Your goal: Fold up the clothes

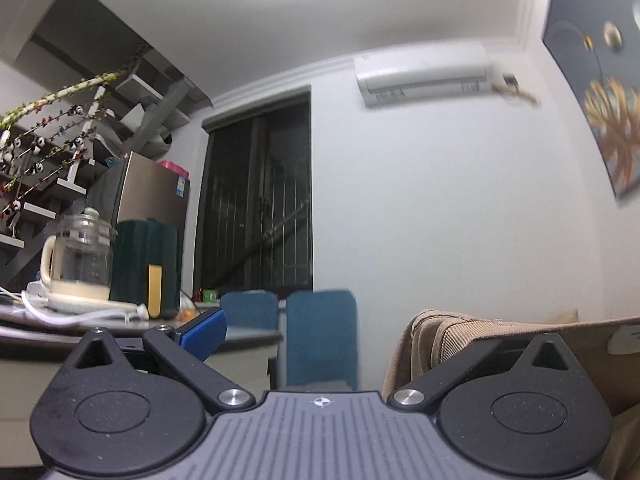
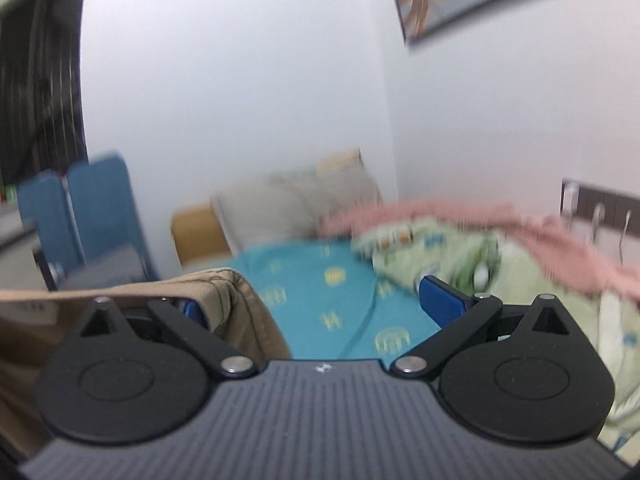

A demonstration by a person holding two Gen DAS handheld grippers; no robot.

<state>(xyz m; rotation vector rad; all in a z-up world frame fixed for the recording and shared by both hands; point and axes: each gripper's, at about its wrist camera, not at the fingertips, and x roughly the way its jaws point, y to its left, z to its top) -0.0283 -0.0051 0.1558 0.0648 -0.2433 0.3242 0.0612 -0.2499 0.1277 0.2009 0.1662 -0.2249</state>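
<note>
So the biggest thing in play is the bed with the teal patterned sheet (image 2: 320, 292) stretching away to the far wall, pillows at the far end and a green-and-pink blanket heap (image 2: 520, 264) on the right, probably shoved aside to leave a flat spot for folding. The tan corduroy garment (image 2: 224, 300) is held up in the air between the two tools, stretched out like a banner so it hangs straight. The left gripper (image 1: 340, 332) has its jaws spread wide, and the cloth covers its right finger, so I can't tell how it's gripping. Same deal with the right gripper (image 2: 320, 308): jaws wide apart, fabric draped over the left finger (image 2: 191, 309), right one bare.
</note>
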